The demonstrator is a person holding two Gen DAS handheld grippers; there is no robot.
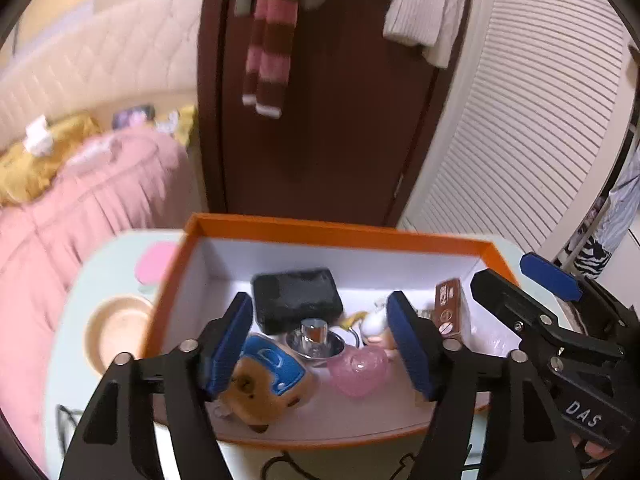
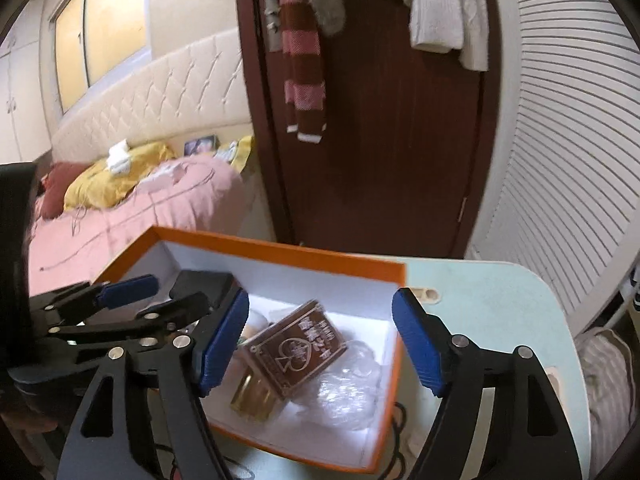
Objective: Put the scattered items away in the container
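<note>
Left wrist: plush toy [image 1: 264, 384] beside left fingers [image 1: 230, 344].

Both grippers open, angled downward

The left gripper [image 1: 320, 344] holds its blue-padded jaws spread wide, nothing gripped between them. The right gripper [image 2: 320, 344] sits close at its 3 o'clock, jaws likewise parted and empty, both tilted forward-down.

Orange box [image 1: 336, 234], pink-and-maroon striped scarf [image 1: 272, 36]

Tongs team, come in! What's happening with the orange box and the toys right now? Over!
Left tongs open, right tongs open, both empty. Plush toy, card pack inside orange box. Nothing in the way. Over.
</note>
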